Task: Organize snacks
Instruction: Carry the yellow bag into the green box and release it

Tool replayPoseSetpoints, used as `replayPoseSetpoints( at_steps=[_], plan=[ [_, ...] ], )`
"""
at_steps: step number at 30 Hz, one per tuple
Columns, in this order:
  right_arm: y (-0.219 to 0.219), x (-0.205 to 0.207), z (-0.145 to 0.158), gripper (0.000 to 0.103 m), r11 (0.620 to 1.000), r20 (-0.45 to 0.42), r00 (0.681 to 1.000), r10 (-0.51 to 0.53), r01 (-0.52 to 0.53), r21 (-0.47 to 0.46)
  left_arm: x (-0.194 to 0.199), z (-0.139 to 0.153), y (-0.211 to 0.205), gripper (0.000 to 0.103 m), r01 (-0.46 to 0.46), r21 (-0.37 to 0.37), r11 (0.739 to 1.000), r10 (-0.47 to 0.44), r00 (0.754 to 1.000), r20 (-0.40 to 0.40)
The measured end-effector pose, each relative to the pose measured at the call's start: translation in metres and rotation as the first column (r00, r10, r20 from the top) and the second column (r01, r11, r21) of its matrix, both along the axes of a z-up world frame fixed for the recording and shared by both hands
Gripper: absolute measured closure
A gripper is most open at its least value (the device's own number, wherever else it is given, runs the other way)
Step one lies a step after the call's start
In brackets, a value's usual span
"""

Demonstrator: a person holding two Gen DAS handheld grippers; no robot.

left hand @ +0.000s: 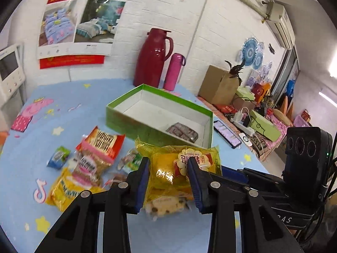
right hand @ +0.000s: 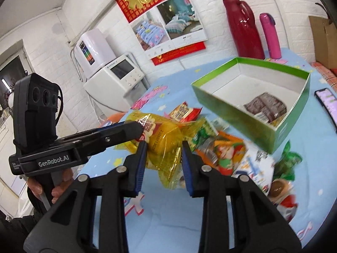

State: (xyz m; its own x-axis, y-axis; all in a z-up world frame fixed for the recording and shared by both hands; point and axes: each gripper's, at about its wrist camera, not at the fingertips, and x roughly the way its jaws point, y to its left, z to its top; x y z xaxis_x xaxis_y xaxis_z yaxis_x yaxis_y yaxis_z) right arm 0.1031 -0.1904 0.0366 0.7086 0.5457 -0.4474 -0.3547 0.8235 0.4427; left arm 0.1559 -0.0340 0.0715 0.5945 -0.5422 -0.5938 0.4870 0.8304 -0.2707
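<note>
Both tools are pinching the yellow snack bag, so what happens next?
Probably the right tool lets go, so the left tool can carry the crinkly yellow plastic snack bag into the open green cardboard box, which holds only one brown packet.

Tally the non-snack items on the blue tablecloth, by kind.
Flasks: 2 (dark red jug, pink bottle)
Open green box: 1
Phone: 1
Total: 4
</note>
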Motion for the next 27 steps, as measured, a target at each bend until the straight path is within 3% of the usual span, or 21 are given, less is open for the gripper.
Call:
replayPoseSetpoints(
  at_steps=[5, 12, 22, 23, 24, 25, 26, 27],
  plan=[
    [-0.037, 0.036, 0.005, 0.069, 0.997, -0.004, 0.997, -0.072, 0.072, 0.004, 0.048, 0.003, -0.038, 0.067, 0.044, -0.011, 0.999, -0.044, 0.999, 0.005],
    [-0.077, 0.081, -0.004, 0.069, 0.991, -0.057, 0.990, -0.131, 0.130, -0.017, 0.104, -0.015, -0.083, 0.066, 0.074, -0.008, 0.997, -0.074, 0.996, -0.049],
    [-0.101, 0.117, -0.027, 0.066, 0.989, -0.143, 0.979, -0.147, 0.146, -0.019, 0.139, -0.040, -0.104, 0.064, 0.073, 0.029, 0.997, -0.069, 0.993, -0.100],
    [-0.100, 0.118, -0.028, 0.057, 0.989, -0.145, 0.979, -0.146, 0.143, -0.031, 0.141, -0.042, -0.104, 0.049, 0.064, 0.039, 0.997, -0.059, 0.993, -0.101],
    [-0.099, 0.118, -0.029, 0.036, 0.988, -0.142, 0.978, -0.153, 0.148, -0.042, 0.141, -0.043, -0.103, 0.036, 0.053, 0.048, 0.997, -0.048, 0.993, -0.104],
    [-0.099, 0.116, -0.028, 0.028, 0.985, -0.129, 0.977, -0.167, 0.161, -0.059, 0.141, -0.043, -0.100, 0.012, 0.026, 0.049, 0.998, -0.021, 0.995, -0.099],
    [-0.098, 0.113, -0.027, 0.021, 0.983, -0.107, 0.978, -0.177, 0.171, -0.070, 0.139, -0.042, -0.094, 0.005, -0.023, 0.052, 0.998, 0.027, 0.997, -0.077],
    [-0.097, 0.111, -0.026, 0.021, 0.981, -0.087, 0.979, -0.183, 0.176, -0.080, 0.135, -0.040, -0.089, 0.004, -0.069, 0.052, 0.996, 0.071, 0.997, -0.044]
  ],
)
